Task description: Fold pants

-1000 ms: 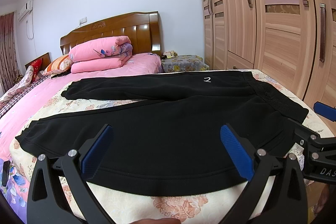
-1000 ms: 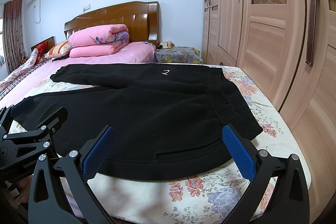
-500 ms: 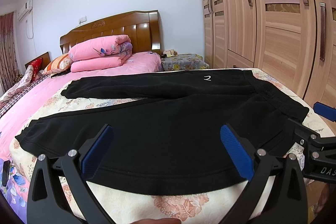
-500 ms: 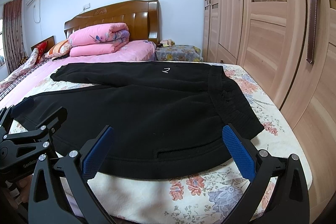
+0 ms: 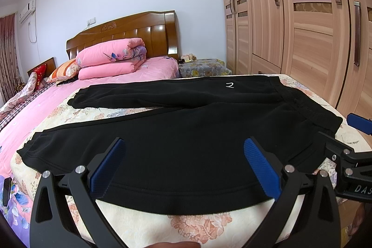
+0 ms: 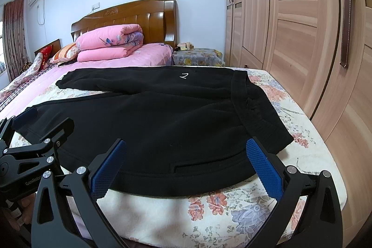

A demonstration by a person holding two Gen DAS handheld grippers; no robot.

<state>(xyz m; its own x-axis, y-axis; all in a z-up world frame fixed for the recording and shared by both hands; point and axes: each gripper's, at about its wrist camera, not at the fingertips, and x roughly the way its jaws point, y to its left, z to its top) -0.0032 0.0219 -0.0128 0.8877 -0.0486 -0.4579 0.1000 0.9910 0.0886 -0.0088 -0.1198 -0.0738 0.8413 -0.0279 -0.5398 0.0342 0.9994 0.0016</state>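
Black pants [image 5: 186, 131] [image 6: 162, 113] lie flat across the floral bedspread, waistband to the right, both legs stretching left, a small white mark near the far hip. My left gripper [image 5: 184, 164] hovers open just before the near leg's lower edge, nothing between its blue pads. My right gripper [image 6: 186, 164] is also open, held before the hip and pocket area near the waistband. Each gripper shows at the edge of the other's view: the right gripper [image 5: 348, 143] and the left gripper [image 6: 34, 131].
A floral-covered bed [image 6: 232, 213] holds the pants; folded pink quilts [image 5: 111, 62] and pillows sit by the wooden headboard [image 5: 125, 31]. Wooden wardrobe doors [image 5: 302, 27] stand close on the right. A covered nightstand [image 5: 204, 66] is at the back.
Both views have shifted very slightly; the pants and the open grippers stay as they were.
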